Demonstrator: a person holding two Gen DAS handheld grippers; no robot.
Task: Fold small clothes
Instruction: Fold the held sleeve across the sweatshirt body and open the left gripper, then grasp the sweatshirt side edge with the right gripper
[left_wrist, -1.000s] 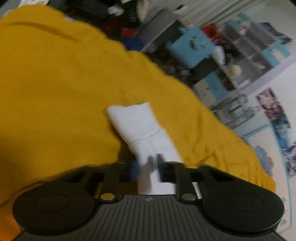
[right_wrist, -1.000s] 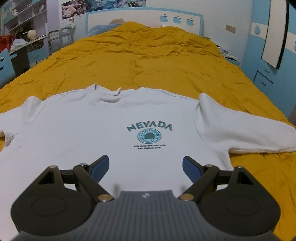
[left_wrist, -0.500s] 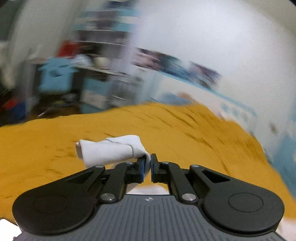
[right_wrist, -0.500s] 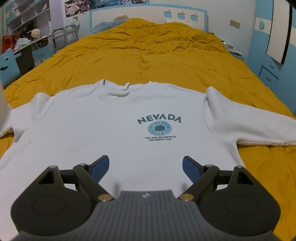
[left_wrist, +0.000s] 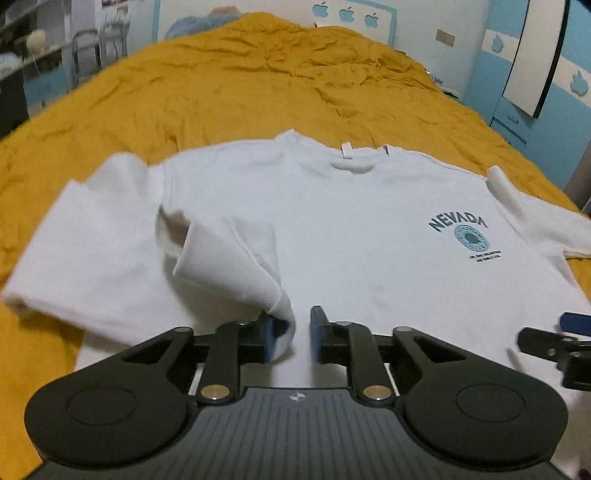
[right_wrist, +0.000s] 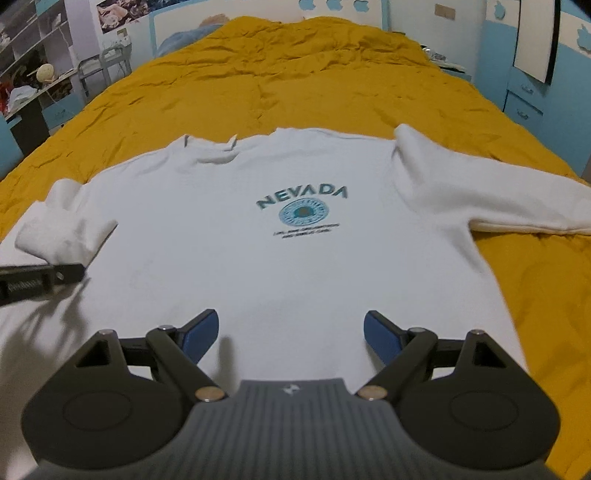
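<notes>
Now the left sleeve (left_wrist: 229, 266) of the white sweatshirt (left_wrist: 351, 229) lies folded inward across the garment's body at centre-left of the left wrist view; a second ago the cuff was stretched out over bare yellow bedspread (left_wrist: 258, 74), and half a second ago it was pinched and carried in mid-air. The left gripper (left_wrist: 291, 332) has just been opening: a narrow gap shows between its jaws. The cuff end rests against the left blue pad, while the right pad stands apart from the cloth, so the grip is released. Judgement: the first sleeve fold is placed, and the left gripper can withdraw.

The right gripper (right_wrist: 291, 336) sits low in the centre of the right wrist view, jaws spread wide, holding nothing, above the lower hem area of the sweatshirt. Its position matches the earlier frames.

The sweatshirt lies front up on the bedspread, filling the middle of both views, with the NEVADA print (right_wrist: 303, 195) visible. The right sleeve (right_wrist: 498, 199) is extended flat towards the right edge of the frame and not yet folded; it is probably the next item.

Surroundings: a headboard with apple shapes (right_wrist: 332, 5) at top centre, a shelf unit (right_wrist: 33, 74) at upper left, blue cabinets (right_wrist: 532, 99) at upper right. None lies on the garment. The folded sleeve sits loosely with a raised crease, which may spring back if dragged.
</notes>
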